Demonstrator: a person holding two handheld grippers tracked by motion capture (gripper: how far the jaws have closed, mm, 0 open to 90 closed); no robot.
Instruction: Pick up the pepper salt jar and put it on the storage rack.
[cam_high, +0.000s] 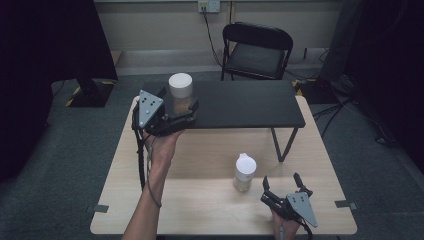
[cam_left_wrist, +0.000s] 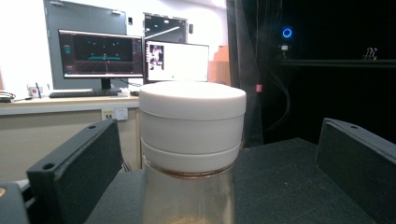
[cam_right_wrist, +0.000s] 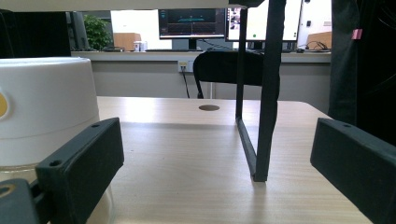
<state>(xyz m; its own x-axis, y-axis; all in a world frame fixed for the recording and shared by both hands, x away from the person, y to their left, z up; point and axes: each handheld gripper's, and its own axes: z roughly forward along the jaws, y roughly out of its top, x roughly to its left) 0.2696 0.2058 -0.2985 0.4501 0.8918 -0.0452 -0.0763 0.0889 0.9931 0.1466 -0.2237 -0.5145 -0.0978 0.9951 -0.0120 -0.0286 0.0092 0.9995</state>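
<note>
A clear jar with a white lid (cam_high: 180, 86) stands on the left end of a black raised shelf (cam_high: 250, 102). My left gripper (cam_high: 179, 102) is open around it. In the left gripper view the jar (cam_left_wrist: 192, 135) stands between the two jaws, closer to the left one, and neither jaw touches it. A second, smaller white-capped jar (cam_high: 245, 171) stands on the wooden table (cam_high: 200, 200). My right gripper (cam_high: 281, 179) is open just to the right of it, near the front edge. In the right gripper view this jar (cam_right_wrist: 46, 107) sits beside the left jaw, outside the gap.
The shelf's thin black leg (cam_right_wrist: 261, 93) stands ahead of the right gripper. A black folding chair (cam_high: 256, 50) is behind the table. Dark curtains and stands flank both sides.
</note>
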